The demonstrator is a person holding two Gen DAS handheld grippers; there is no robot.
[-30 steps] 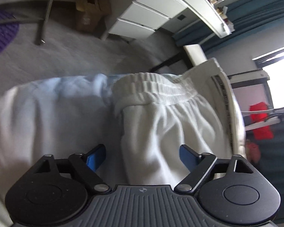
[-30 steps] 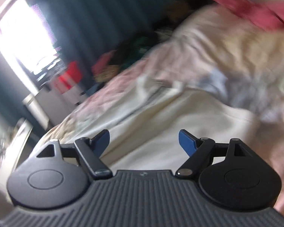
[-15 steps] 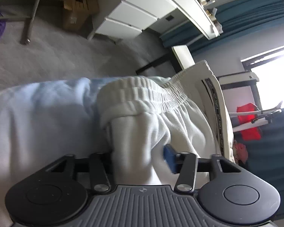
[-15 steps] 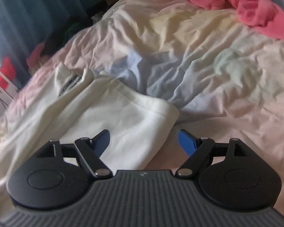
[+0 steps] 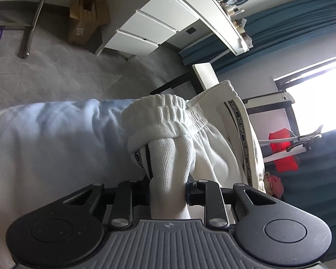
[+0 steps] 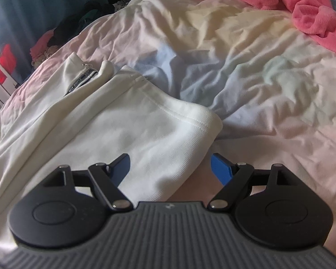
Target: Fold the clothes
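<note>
White sweatpants [image 5: 203, 143] with a black lettered side stripe lie over the bed's edge, elastic waistband bunched up. My left gripper [image 5: 168, 190] is shut on a fold of the pants just below the waistband. In the right wrist view the pants' leg hem [image 6: 159, 121] lies flat on the bed sheet. My right gripper [image 6: 170, 165] is open and empty, its jaws on either side of the hem's near corner.
A pale pastel sheet [image 6: 246, 67] covers the bed, with a pink towel [image 6: 302, 9] at the far right. Beyond the bed edge are grey floor [image 5: 56, 71], a white drawer unit [image 5: 152, 29], a cardboard box [image 5: 85, 15] and a dark pile of clothes [image 6: 78, 20].
My left gripper has closed on the sweatpants fabric below the waistband. My right gripper has swung down from the room toward the leg hem and stays open.
</note>
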